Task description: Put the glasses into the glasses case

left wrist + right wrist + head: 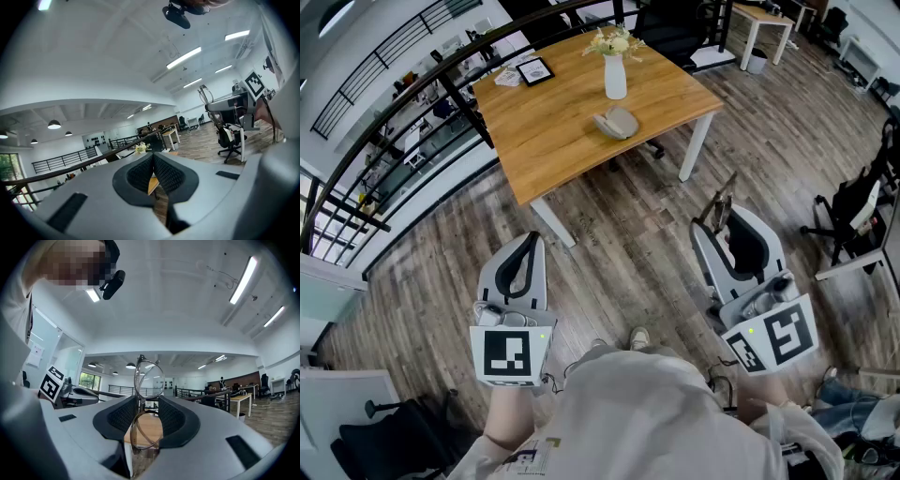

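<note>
My right gripper (718, 225) is shut on a pair of clear-framed glasses (149, 377). They stand on edge between the pads, one lens above the jaws and one below. In the head view the glasses (723, 208) stick out past the fingertips, above the wooden floor. The grey glasses case (616, 123) lies on the wooden table (553, 131), far ahead of both grippers. My left gripper (529, 242) is held level beside the right one; its pads (165, 172) meet at the tips with nothing between them.
A white vase of flowers (615, 73) stands just behind the case, and a framed picture (534, 70) lies at the table's far left. A black railing (384, 141) runs along the left. Office chairs (853, 206) stand at the right. I stand on plank floor short of the table.
</note>
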A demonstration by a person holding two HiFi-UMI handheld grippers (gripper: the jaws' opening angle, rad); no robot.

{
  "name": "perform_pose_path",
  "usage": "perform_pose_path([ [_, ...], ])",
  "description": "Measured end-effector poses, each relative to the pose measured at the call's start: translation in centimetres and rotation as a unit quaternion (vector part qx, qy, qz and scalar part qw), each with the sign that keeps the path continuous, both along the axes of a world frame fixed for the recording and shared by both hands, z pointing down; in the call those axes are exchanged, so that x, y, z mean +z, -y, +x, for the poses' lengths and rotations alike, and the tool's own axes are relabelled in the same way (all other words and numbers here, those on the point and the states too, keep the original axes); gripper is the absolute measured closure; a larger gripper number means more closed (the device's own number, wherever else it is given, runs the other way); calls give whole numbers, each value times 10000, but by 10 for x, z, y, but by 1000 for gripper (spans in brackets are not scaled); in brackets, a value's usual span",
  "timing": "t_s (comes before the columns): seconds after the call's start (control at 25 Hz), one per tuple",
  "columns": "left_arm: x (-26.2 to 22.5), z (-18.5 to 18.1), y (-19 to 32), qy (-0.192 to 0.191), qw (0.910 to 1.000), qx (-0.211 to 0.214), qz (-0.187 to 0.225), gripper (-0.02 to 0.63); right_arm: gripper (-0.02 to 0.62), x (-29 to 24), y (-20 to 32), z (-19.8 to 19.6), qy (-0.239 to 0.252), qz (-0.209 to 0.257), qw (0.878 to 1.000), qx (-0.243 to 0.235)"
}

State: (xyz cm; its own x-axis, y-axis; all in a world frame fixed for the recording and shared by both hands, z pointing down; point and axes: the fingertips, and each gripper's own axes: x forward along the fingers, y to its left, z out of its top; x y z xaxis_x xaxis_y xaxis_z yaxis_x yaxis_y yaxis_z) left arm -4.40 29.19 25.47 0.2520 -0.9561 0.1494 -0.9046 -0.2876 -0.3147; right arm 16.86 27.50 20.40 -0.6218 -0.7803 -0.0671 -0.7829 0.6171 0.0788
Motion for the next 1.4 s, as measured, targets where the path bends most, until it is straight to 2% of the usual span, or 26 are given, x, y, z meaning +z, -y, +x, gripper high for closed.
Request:
perform_pose_path([
  [0.28, -3, 4, 1, 68, 10000, 50, 35, 589, 420, 0, 2, 3, 243, -208, 9995, -7],
  [0.84, -3, 17, 4, 264, 9996, 46, 42, 589, 420, 7, 7, 14, 212, -298, 9993, -116],
  [1.16, -4, 33, 1, 176, 9998, -6, -19, 589, 420, 14, 7, 24, 195, -473, 9985, -195],
  [1.4, -6, 36, 5, 179, 9998, 46, 124, 589, 420, 15, 13, 21, 179, -435, 9986, -246],
])
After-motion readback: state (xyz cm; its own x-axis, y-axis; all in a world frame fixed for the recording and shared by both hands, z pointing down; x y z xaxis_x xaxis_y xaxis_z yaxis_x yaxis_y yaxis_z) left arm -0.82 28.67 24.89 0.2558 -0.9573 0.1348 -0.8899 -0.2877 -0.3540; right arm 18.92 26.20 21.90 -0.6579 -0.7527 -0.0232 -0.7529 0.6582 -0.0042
